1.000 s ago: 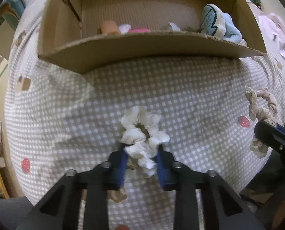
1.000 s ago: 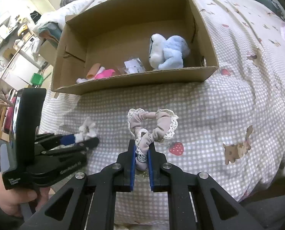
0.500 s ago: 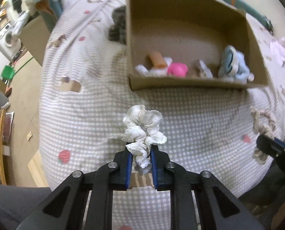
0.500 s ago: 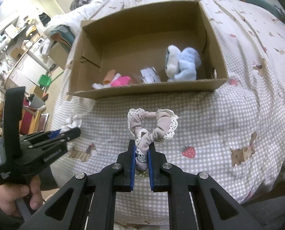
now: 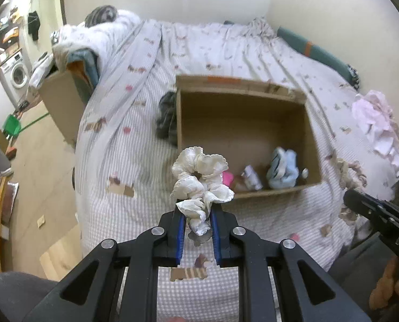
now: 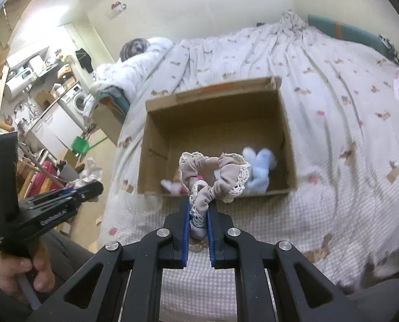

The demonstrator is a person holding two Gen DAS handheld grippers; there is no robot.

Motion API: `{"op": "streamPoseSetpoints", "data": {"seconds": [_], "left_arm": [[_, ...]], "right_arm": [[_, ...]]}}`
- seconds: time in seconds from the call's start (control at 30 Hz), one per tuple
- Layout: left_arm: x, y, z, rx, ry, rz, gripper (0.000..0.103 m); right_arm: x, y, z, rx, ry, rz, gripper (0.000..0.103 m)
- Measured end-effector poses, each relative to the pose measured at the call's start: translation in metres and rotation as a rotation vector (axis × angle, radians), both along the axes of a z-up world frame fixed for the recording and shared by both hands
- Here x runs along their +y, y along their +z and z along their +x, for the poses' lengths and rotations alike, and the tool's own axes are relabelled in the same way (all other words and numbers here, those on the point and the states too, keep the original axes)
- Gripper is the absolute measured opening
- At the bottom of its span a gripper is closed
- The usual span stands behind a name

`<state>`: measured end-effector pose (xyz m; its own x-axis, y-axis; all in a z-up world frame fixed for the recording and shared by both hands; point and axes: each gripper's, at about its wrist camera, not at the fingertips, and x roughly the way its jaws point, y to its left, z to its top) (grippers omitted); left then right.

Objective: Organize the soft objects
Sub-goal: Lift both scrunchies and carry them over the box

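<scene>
Left tongs (image 5: 198,224) clamped on white scrunchie (image 5: 200,179), held up off the bed (image 5: 135,166), near the box's (image 5: 242,134) near-left corner. Loop of scrunchie sticks out past the fingertips, tail pinched between the blue pads (image 5: 181,232).

Right tongs (image 6: 198,221) clamped on taupe scrunchie (image 6: 215,177) with lace trim, also lifted clear of the bed (image 6: 333,147), in front of the box's (image 6: 215,123) near wall. In the left view same scrunchie (image 5: 351,173) visible far right, at the tip of the right tongs (image 5: 353,198).

Left tongs (image 6: 93,187) visible in the right view at far left, gripped by a hand (image 6: 19,273); white scrunchie not discernible there.

Box open-topped cardboard, sitting on the bed. Inside, along the near wall: blue plush (image 5: 284,169) at right, small white item (image 5: 250,178) beside it, pink item (image 5: 227,178) left of that, partly hidden behind white scrunchie. In the right view blue plush (image 6: 261,171) blurred, behind taupe scrunchie; pink and white bits (image 6: 172,186) at near-left of box.

Dark grey cloth (image 5: 166,118) on the bed touching the box's left wall. Pink-white cloth (image 5: 376,123) on the bed well right of box.
</scene>
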<state>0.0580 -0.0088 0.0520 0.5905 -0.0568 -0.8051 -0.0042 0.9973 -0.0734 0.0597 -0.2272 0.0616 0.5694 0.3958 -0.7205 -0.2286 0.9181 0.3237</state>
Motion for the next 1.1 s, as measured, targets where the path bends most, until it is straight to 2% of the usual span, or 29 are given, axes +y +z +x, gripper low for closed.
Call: {"op": "streamPoseSetpoints", "data": {"seconds": [0.2,0.37,0.77,0.87,0.97,1.1], "left_arm": [[-0.004,0.024,0.012,-0.047,-0.027,-0.012,0.015],[-0.012,0.025,0.027,-0.04,-0.045,-0.021,0.015],[-0.021,-0.006,0.072,-0.002,-0.06,-0.021,0.015],[-0.019,-0.02,0.087,0.016,-0.058,-0.017,0.015],[-0.02,-0.039,0.101,-0.001,-0.098,0.01,0.015],[-0.014,-0.068,0.112,0.055,-0.091,-0.053,0.015]], "right_arm": [[-0.011,0.016,0.009,-0.03,-0.005,0.026,0.013],[-0.014,0.013,0.018,-0.03,-0.007,0.024,0.013],[-0.008,-0.011,0.06,0.011,0.0,-0.002,0.013],[-0.009,-0.022,0.075,0.027,-0.009,0.022,0.013],[-0.007,-0.039,0.086,0.01,-0.01,-0.027,0.013],[-0.011,-0.075,0.103,0.132,-0.069,0.031,0.013]]}}
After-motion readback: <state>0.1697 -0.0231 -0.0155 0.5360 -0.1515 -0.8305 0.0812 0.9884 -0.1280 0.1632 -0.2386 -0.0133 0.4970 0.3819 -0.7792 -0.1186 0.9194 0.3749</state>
